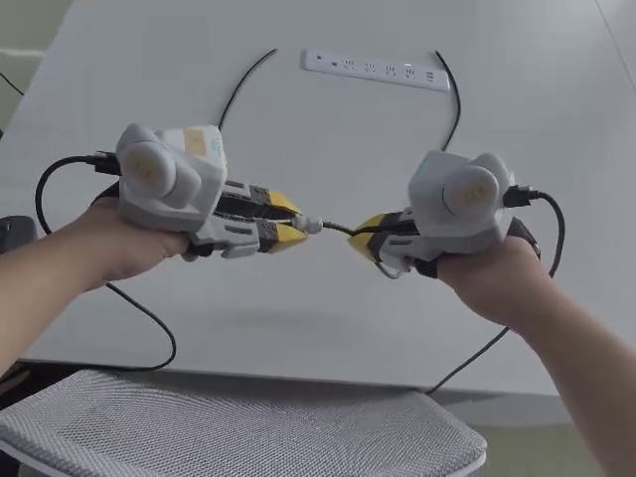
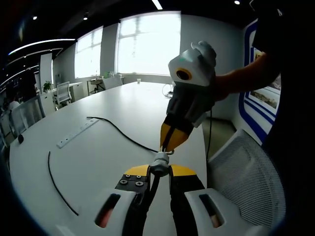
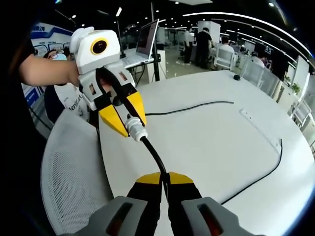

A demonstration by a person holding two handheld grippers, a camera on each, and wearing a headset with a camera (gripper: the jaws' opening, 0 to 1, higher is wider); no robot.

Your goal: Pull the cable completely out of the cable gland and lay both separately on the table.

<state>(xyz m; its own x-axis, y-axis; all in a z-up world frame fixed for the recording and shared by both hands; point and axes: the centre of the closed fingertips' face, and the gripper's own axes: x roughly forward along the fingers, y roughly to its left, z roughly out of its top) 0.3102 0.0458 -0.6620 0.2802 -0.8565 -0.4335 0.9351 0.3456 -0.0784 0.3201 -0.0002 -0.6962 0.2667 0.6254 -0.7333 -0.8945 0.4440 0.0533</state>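
While both tools hang over the near edge of the white table (image 1: pixel 328 129), the left gripper (image 1: pixel 288 224) is clamped on the grey cable gland (image 1: pixel 310 227). The right gripper (image 1: pixel 366 237), tip to tip with it, is clamped on the black cable (image 3: pixel 153 152) still seated in the gland. Beyond the grippers: white power strip (image 1: pixel 376 70), open office; below them: mesh chair (image 1: pixel 248 427); left hand (image 1: pixel 119 243) and right hand (image 1: pixel 497 273) grip from behind, pointing inward.

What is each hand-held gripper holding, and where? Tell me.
Left hand-held gripper clamps the white cable gland by its body; right hand-held gripper pinches the black cable short of the gland.
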